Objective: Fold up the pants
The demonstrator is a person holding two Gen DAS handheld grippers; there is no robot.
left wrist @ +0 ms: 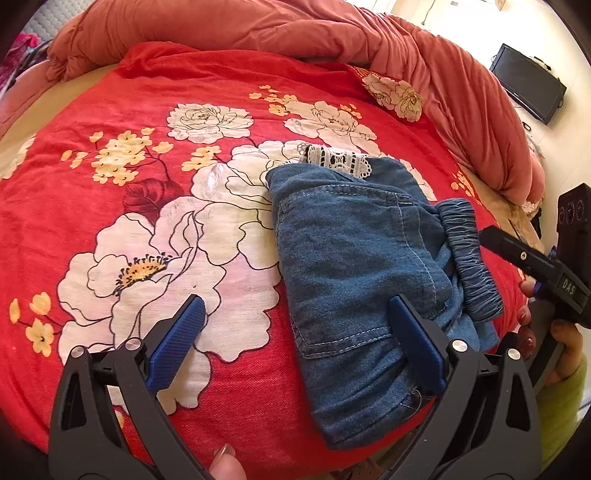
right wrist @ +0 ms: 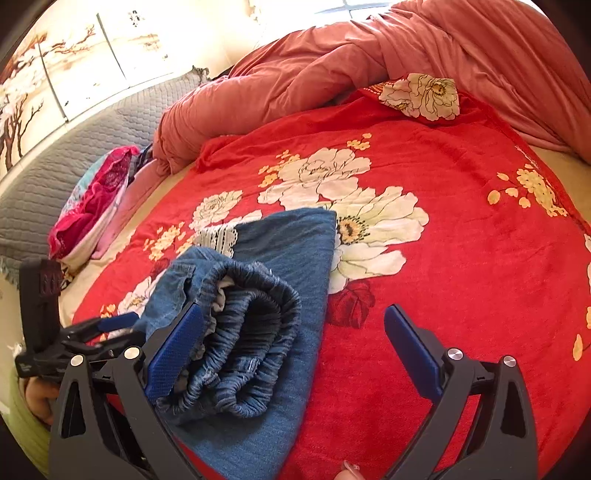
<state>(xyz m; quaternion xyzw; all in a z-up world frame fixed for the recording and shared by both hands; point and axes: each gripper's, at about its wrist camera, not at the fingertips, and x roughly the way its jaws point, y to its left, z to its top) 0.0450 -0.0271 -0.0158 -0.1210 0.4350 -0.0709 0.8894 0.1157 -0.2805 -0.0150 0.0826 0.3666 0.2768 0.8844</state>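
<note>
Blue denim pants [left wrist: 354, 258], folded into a compact bundle, lie on the red floral blanket [left wrist: 147, 206] near its front edge. Their weave looks soft and slightly faded, with pale contrast stitching around a pocket, a strip of white openwork lace [left wrist: 338, 159] at the far end, and a ruched elastic waistband [right wrist: 243, 347] bunched in thick gathers on top.

The left gripper [left wrist: 295, 339], black with ribbed blue pads, stands with its jaws wide apart; its right pad lies over the denim's near edge, its left over bare blanket, neither pinching anything. The right gripper [right wrist: 295, 347] is likewise spread wide, its left pad just beside the waistband folds and its right above the blanket, gripping nothing.

Behind the blanket a salmon-pink quilted duvet [left wrist: 258, 26] is heaped in soft ridges.

From the left wrist a dark flat screen [left wrist: 528, 86] shows against the pale wall, plus the right gripper's body and a hand in a yellow-green sleeve [left wrist: 565, 398]. Only the right wrist view shows a grey quilted headboard [right wrist: 55, 177], wall panels painted with blossoming branches [right wrist: 55, 74], and a crumpled pink-and-teal cloth [right wrist: 96, 199] at the bed's side.
</note>
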